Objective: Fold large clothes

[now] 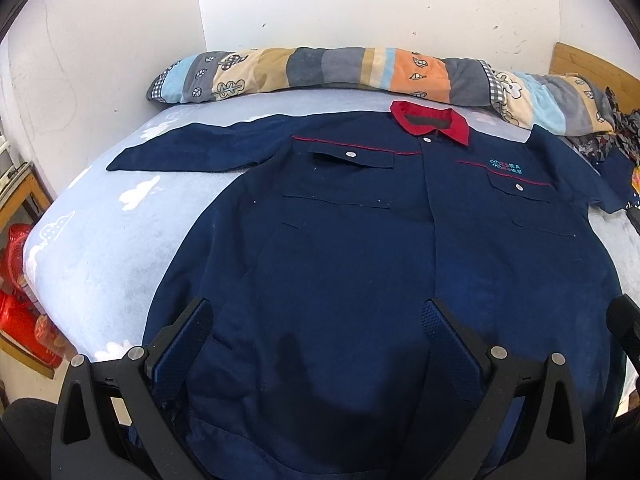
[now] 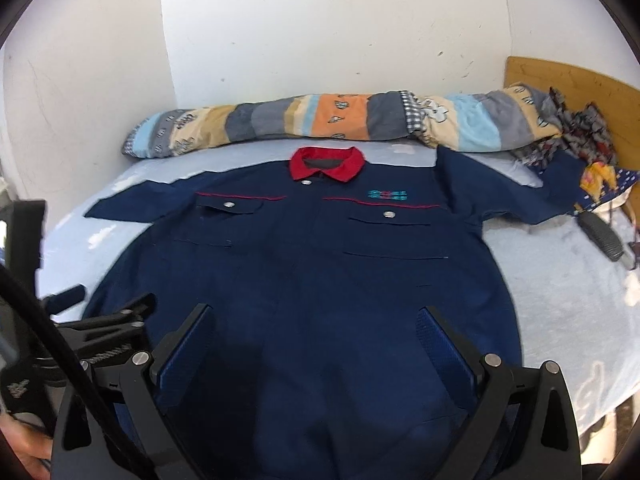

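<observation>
**Folding not yet begun**

Your navy work shirt (image 1: 340,240) lies flat and face-up on the bed (image 1: 100,240), sleeves spread, red collar (image 1: 430,120) toward the rolled quilt (image 1: 320,68). Your left gripper (image 1: 320,332) and right gripper (image 2: 316,336) hover spread wide, holding nothing. Every fold remains.

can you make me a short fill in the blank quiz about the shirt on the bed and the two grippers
1. The navy shirt lies spread flat on the bed, and its collar is coloured ____.
2. The rolled striped quilt lies along the ____.
3. The jaws of the left gripper and the right gripper are both ____.
4. Each chest pocket flap closes with one ____.

Missing words: red; wall; open; button
</observation>
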{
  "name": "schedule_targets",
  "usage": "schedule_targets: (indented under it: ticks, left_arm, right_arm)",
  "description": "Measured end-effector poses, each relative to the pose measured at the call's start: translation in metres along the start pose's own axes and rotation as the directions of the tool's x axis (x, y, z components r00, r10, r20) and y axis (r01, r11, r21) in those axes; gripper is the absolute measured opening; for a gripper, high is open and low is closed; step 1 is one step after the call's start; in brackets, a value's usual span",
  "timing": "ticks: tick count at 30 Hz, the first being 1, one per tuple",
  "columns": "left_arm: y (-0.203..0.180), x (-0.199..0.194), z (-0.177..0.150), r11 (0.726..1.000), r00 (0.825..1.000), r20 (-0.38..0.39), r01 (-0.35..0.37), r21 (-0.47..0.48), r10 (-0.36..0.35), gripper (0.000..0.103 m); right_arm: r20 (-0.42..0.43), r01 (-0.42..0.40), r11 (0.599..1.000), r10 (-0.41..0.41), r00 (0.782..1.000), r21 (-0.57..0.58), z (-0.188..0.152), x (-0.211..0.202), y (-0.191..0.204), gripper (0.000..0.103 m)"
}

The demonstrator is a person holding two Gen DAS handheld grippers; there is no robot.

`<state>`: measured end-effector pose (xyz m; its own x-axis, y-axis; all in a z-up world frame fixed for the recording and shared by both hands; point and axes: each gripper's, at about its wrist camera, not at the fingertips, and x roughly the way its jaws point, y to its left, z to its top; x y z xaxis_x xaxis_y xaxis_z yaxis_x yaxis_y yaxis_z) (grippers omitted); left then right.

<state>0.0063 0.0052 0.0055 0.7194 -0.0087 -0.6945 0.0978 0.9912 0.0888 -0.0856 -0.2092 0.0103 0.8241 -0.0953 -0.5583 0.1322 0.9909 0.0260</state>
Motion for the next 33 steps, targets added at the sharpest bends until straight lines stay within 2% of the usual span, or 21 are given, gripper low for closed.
schedule_targets:
  ticks: [2,4,6,8,14,15,21,25,33]
  left_arm:
    - [0.000,0.000,-0.001,1.000,1.000,0.003,0.004,-0.004,-0.004,0.103]
    - [-0.001,0.000,-0.001,1.000,1.000,0.002,-0.002,0.003,0.002,0.103]
    - [-0.001,-0.001,0.001,1.000,1.000,-0.015,-0.007,0.020,0.007,0.103]
    - [-0.003,-0.003,0.000,1.000,1.000,0.000,-0.008,0.017,0.008,0.103]
    - [-0.009,-0.003,-0.004,1.000,1.000,0.005,-0.004,0.029,0.004,0.103]
    - [-0.009,-0.003,-0.005,0.999,1.000,0.011,-0.024,0.045,0.023,0.103]
    - [-0.009,-0.002,-0.004,0.999,0.999,0.024,-0.023,0.035,0.022,0.103]
    - [-0.007,-0.001,-0.004,0.999,1.000,-0.009,-0.002,0.032,0.002,0.103]
    - [-0.008,-0.001,-0.006,1.000,1.000,0.015,0.025,-0.007,-0.025,0.103]
  right_arm:
    - [-0.012,0.078,0.997,-0.078,0.997,-0.030,-0.001,0.004,0.000,0.102]
    - [-0.019,0.196,0.974,-0.199,0.980,-0.111,-0.001,0.008,-0.001,0.102]
    - [-0.014,0.249,0.958,-0.254,0.967,-0.140,0.000,0.008,-0.003,0.102]
    - [-0.016,0.287,0.949,-0.291,0.956,-0.128,0.001,0.007,-0.004,0.102]
    - [-0.100,0.249,0.964,-0.258,0.961,-0.094,-0.002,0.011,-0.004,0.102]
    - [-0.097,0.246,0.965,-0.255,0.962,-0.096,-0.004,0.010,-0.005,0.102]
    - [-0.094,0.240,0.966,-0.249,0.964,-0.099,-0.008,0.012,0.002,0.102]
    - [-0.105,0.236,0.967,-0.246,0.964,-0.096,-0.008,0.015,0.002,0.102]
    - [-0.106,0.243,0.965,-0.254,0.961,-0.103,-0.008,0.016,0.003,0.102]
